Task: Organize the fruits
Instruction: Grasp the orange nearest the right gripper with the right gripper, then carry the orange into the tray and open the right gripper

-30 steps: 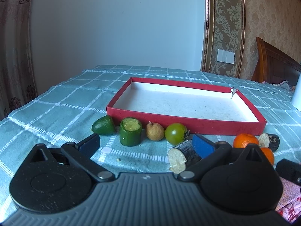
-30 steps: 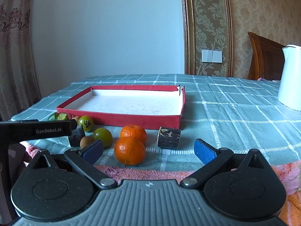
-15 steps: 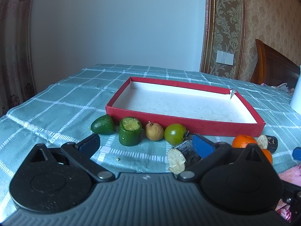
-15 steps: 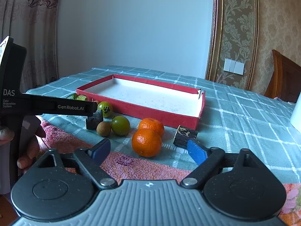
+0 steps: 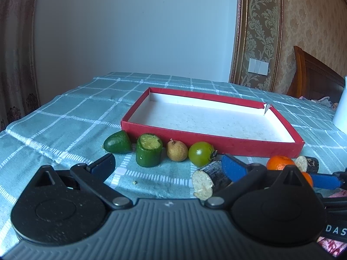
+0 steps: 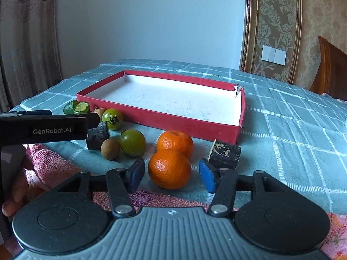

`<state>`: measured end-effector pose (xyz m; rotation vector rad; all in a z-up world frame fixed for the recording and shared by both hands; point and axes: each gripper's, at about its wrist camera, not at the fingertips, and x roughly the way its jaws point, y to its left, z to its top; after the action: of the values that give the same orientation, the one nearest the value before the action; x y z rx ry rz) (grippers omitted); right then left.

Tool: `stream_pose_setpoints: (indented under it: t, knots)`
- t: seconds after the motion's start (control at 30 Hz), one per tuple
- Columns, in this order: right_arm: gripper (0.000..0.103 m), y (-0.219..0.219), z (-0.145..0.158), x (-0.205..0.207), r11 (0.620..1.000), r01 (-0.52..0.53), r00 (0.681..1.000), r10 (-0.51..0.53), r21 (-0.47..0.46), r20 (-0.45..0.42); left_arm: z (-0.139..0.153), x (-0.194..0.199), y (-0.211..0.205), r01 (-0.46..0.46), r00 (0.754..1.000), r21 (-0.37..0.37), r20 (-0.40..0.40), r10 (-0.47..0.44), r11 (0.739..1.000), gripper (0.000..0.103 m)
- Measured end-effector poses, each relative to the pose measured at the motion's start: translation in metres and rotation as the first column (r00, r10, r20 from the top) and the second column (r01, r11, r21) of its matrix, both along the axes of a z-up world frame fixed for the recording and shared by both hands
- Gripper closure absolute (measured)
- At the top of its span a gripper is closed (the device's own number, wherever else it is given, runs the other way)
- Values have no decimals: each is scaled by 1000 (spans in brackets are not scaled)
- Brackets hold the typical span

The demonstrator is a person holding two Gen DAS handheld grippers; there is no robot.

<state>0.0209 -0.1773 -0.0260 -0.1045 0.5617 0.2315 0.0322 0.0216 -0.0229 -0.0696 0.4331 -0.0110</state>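
Fruits: we are seeing them lying loose on the desk (image 5: 65, 117) in front of the red tray (image 6: 164, 120); none are sitting inside it.
Tray: we are noting a shallow red box with a white floor, its far right corner torn open.
Left row: in the left wrist view we are logging a green cut end piece (image 5: 118, 142), a green cut cylinder (image 5: 149, 152) standing upright with its pale flesh facing up, a small brown fruit (image 5: 176, 151) and a green tomato (image 5: 201, 153), side by side just before the tray's near wall.
Dark stub: we are finding a dark-skinned cut piece (image 5: 209, 179) with a pale cut face lying right beside the left gripper's right finger; we cannot tell whether they are touching.
Left gripper (image 5: 168, 163): we are recording the jaws spread wide and holding nothing.
Right gripper (image 6: 171, 174): we are recording the jaws spread apart, one on each side of the near orange (image 6: 169, 169), with a small gap showing on both sides.
Second orange (image 6: 175, 143): we are seeing it sitting just behind the near one, touching it.
Neighbours: we are noting another green tomato (image 6: 132, 142) and a small brown round fruit (image 6: 110, 148) to the left, and a second dark stub (image 6: 224, 154) to the right, near the tray's corner.
Cloth: we are seeing a pink towel (image 6: 49, 169) lying along the desk's near edge.
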Motion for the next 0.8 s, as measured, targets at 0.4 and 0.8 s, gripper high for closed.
stream_pose_setpoints:
  t: [0.4, 0.8]
  knots:
    - [61, -12, 25, -6, 996, -13, 997, 6, 91, 81, 0, 3, 1, 10, 1000, -5, -8, -10, 1000, 0]
    - [60, -36, 35, 91, 994, 86, 992, -92, 62, 88, -1, 6, 4, -2, 1000, -9, -29, 2, 1000, 0]
